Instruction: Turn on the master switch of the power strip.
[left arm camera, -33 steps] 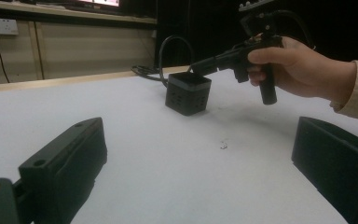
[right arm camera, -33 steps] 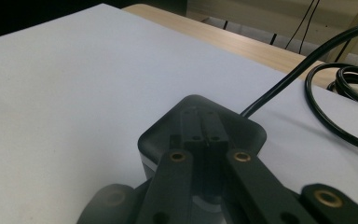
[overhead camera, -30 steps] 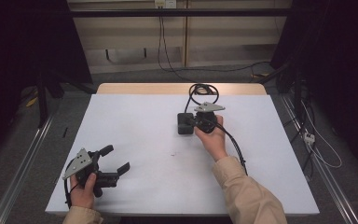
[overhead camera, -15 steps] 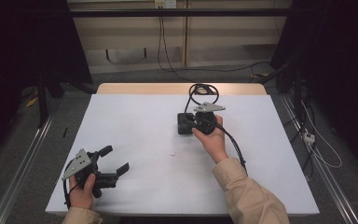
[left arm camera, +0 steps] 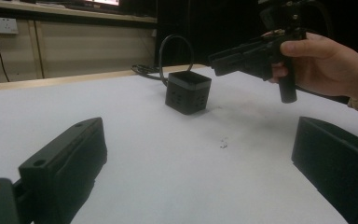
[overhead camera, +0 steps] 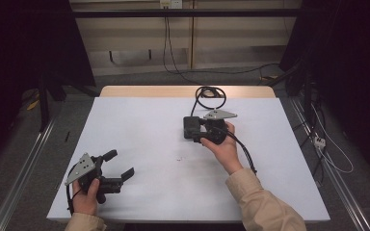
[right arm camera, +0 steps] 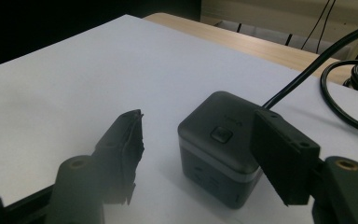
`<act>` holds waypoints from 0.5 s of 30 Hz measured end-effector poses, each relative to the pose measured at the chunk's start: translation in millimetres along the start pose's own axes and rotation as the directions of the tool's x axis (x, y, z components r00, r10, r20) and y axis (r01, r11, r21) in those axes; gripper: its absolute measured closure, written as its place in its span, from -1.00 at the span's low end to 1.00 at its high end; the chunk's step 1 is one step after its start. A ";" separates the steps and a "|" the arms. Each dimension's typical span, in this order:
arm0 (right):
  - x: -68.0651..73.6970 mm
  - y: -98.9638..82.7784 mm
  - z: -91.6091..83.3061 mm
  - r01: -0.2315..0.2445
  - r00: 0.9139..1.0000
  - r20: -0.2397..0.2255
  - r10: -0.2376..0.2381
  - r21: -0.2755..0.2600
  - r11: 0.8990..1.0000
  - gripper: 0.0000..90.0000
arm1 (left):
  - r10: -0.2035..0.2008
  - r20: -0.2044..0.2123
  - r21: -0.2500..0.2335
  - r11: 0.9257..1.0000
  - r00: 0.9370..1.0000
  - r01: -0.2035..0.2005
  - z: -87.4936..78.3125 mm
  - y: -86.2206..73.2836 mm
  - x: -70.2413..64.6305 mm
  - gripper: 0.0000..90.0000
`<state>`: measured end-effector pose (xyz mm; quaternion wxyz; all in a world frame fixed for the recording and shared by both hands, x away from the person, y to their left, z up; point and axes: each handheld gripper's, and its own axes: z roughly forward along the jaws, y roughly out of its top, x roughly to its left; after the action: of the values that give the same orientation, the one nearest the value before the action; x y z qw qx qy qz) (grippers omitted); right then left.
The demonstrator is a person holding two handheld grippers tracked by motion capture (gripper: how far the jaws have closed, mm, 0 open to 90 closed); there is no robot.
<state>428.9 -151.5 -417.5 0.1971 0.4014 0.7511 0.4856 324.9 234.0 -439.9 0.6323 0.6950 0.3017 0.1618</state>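
The black cube (right arm camera: 221,144), with no legible lettering, sits right of centre on the white table (overhead camera: 139,125) between the right gripper's (right arm camera: 196,154) just-opened, released jaws; the left gripper (overhead camera: 118,166) is spread open at lower left.

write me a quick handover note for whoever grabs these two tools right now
Right tool: jaws have just been opening; they stand apart and hover by the black cube socket, pads not pressing on it.
Left tool: open, holding nothing, low over the near left of the white table.
Cube: upright on the table right of centre, its black cable coiled behind it at the far edge.
Done: cube stands free on the table.
Left: unclear; probably draw the right tool back, or regrasp if the cube must move again.
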 end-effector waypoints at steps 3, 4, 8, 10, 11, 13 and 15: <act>1.1 -2.3 -6.2 0.001 1.000 -0.001 -0.001 0.010 1.000 -0.32 | 0.002 -0.002 0.003 1.000 1.000 -0.002 0.4 -0.3 -0.1 -0.94; 1.6 -3.3 -8.3 0.000 1.000 -0.005 0.000 0.011 1.000 -0.32 | 0.001 -0.002 0.003 1.000 1.000 -0.001 0.5 -0.4 -0.2 -0.94; 4.1 -7.5 -15.7 0.007 1.000 -0.017 -0.007 0.014 1.000 -0.40 | 0.001 -0.003 0.004 1.000 1.000 -0.001 0.3 -0.4 -0.5 -0.94; 5.3 -10.0 -18.7 0.006 1.000 -0.024 -0.005 0.011 1.000 -0.42 | -0.001 -0.004 0.004 1.000 1.000 0.001 0.2 -0.6 -0.8 -0.94; 5.8 -11.3 -20.4 0.005 1.000 -0.026 -0.005 0.013 1.000 -0.44 | 0.000 -0.006 0.008 1.000 1.000 0.000 0.0 -0.5 -0.9 -0.94; 6.9 -13.7 -23.6 0.005 0.999 -0.032 -0.005 0.011 1.000 -0.47 | 0.000 -0.006 0.008 1.000 1.000 0.001 0.0 -0.6 -1.0 -0.94; 7.8 -16.1 -27.3 0.015 0.999 -0.034 -0.014 0.010 1.000 -0.49 | 0.000 -0.005 0.010 1.000 1.000 0.000 0.1 -0.6 -1.0 -0.94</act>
<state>398.8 -164.2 -418.7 0.1857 0.3886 0.7598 0.4871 324.1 233.3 -440.4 0.6280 0.6978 0.3040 0.1621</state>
